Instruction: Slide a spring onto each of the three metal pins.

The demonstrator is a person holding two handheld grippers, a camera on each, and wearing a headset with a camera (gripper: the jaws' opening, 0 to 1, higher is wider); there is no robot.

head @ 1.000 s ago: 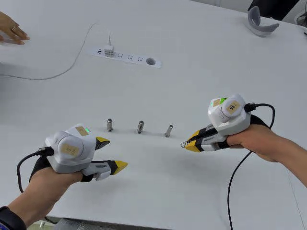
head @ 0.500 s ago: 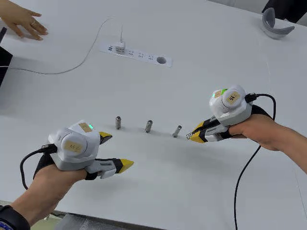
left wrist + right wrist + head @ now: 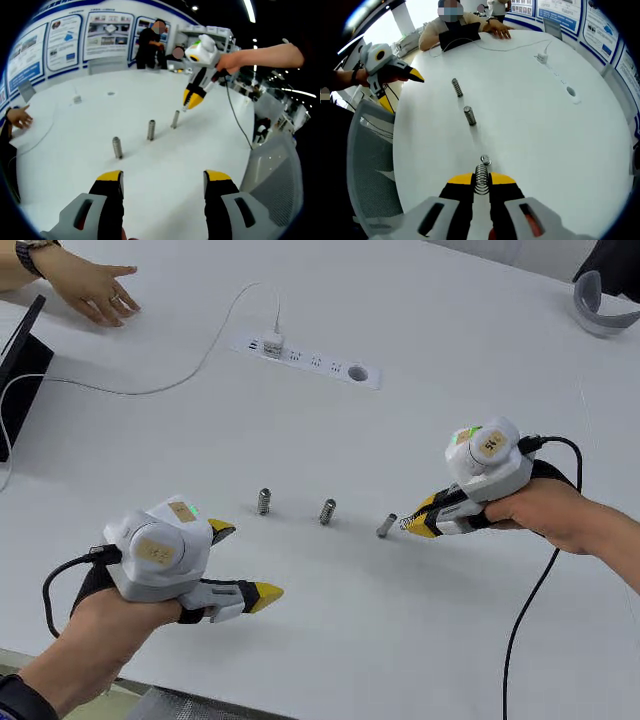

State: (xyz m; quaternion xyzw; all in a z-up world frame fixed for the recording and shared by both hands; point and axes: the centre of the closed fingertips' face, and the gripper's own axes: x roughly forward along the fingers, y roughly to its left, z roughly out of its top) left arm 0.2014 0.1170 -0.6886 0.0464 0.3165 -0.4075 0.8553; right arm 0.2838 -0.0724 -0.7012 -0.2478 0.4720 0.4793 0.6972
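A: Three short grey metal pins [image 3: 151,129] in a row on the white worktop [image 3: 330,640]. Status?

B: Left pin [image 3: 264,501] and middle pin [image 3: 327,511] each carry a fitted spring [image 3: 469,116]. Right pin [image 3: 386,526] looks bare.

A: Right hand-held gripper [image 3: 413,527]?

B: Jaws nearly closed, pinching a small coiled steel spring [image 3: 480,178] between the yellow tips. It points at the right pin, free end just beside the pin top. Touching or not, can't tell.

A: Left hand-held gripper [image 3: 245,562]?

B: Jaws spread wide, nothing between them. Low over the worktop, on the near side of the left pin, not touching it.

A: Background?

B: White power strip [image 3: 310,360] with a plug and cable at the far side. Another person's hand [image 3: 95,285] rests on the worktop, far left.
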